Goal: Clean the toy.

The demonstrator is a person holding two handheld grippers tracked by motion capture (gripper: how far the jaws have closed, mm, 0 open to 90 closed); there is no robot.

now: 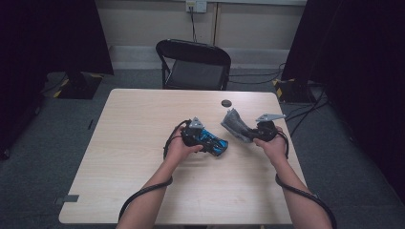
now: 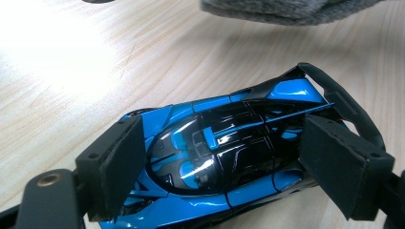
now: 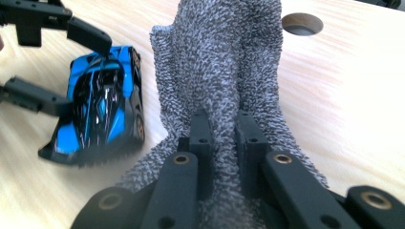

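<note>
Between left tongs (image 2: 217,164): blue car (image 2: 215,152), clamped; right tongs (image 3: 224,138) pinch grey cloth (image 3: 224,62).

A pale wooden bench (image 1: 143,157) stands on grey carpet. Near its far edge lies a small dark round disc (image 1: 226,102). Just beyond the bench, a black folding chair (image 1: 193,64) faces it. Behind the chair, a cable hangs from a wall socket (image 1: 196,5). Black curtains flank the bench.

The grey cloth (image 2: 286,10) is cut off by the left gripper view's top edge.
</note>
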